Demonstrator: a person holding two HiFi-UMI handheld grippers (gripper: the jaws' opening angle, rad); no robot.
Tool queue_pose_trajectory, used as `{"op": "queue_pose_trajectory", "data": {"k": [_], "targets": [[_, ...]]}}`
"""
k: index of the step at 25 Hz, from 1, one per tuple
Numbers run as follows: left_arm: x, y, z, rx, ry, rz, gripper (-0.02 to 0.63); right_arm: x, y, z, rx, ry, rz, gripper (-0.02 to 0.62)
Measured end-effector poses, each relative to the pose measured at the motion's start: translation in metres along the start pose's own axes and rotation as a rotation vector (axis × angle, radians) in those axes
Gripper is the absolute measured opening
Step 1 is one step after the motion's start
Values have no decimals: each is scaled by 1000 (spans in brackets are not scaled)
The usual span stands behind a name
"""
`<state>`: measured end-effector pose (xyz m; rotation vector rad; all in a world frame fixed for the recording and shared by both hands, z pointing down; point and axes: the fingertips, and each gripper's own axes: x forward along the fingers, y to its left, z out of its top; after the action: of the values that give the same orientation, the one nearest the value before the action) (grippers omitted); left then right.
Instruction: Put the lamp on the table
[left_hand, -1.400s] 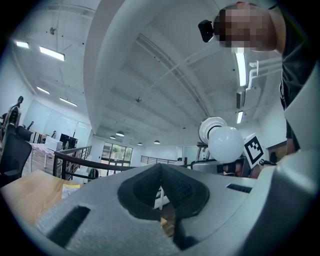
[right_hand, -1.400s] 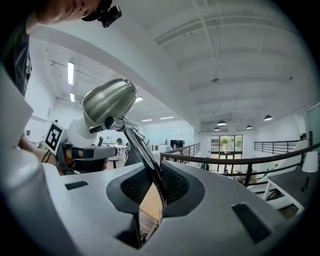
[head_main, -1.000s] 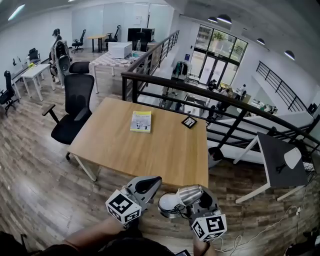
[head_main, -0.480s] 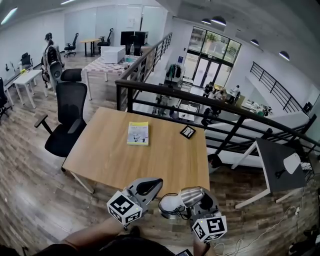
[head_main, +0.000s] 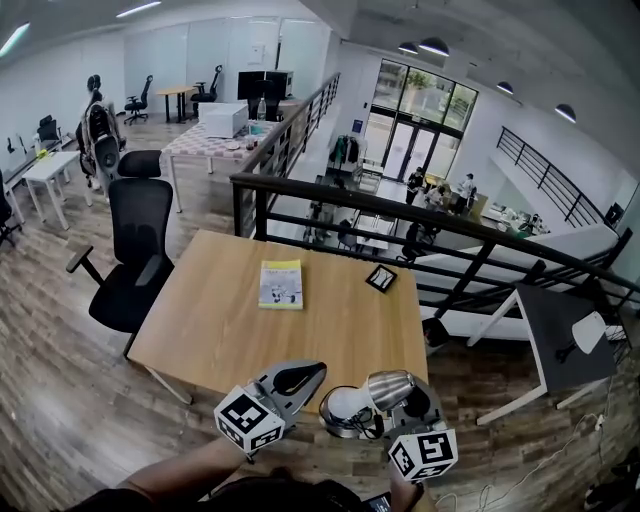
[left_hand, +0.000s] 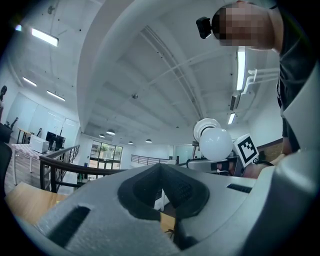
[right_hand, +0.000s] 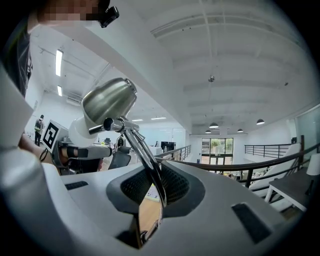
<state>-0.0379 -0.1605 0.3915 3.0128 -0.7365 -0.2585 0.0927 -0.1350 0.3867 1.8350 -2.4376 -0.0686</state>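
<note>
The lamp (head_main: 375, 392) has a silver shade and a white bulb facing left. It hangs in the air just before the near edge of the wooden table (head_main: 220, 320). My right gripper (head_main: 385, 412) is shut on its thin metal stem. In the right gripper view the stem (right_hand: 145, 155) runs up from between the jaws of the right gripper (right_hand: 150, 200) to the shade (right_hand: 110, 102). My left gripper (head_main: 298, 376) sits just left of the lamp, jaws together and holding nothing. From the left gripper (left_hand: 160, 190) the bulb (left_hand: 215, 143) shows to the upper right.
On the table lie a yellow-green book (head_main: 281, 283) and a small black object (head_main: 380, 278). A black office chair (head_main: 130, 265) stands at its left. A black railing (head_main: 400, 215) runs behind the table, and a grey side table (head_main: 560, 335) stands at the right.
The head view has shifted a little, so the table sits slightly differently in the frame. Both grippers and the lamp keep nearly the same places.
</note>
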Motion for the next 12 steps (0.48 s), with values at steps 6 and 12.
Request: {"op": "queue_pose_trajectory", "data": {"k": [6,12], "targets": [[8,20,-5,-9,5,20,8,23,-2,-2,5,4,19,54],[21,36,-14,-10,9,41,8,44,-13,-10,0,13,52,54]]}}
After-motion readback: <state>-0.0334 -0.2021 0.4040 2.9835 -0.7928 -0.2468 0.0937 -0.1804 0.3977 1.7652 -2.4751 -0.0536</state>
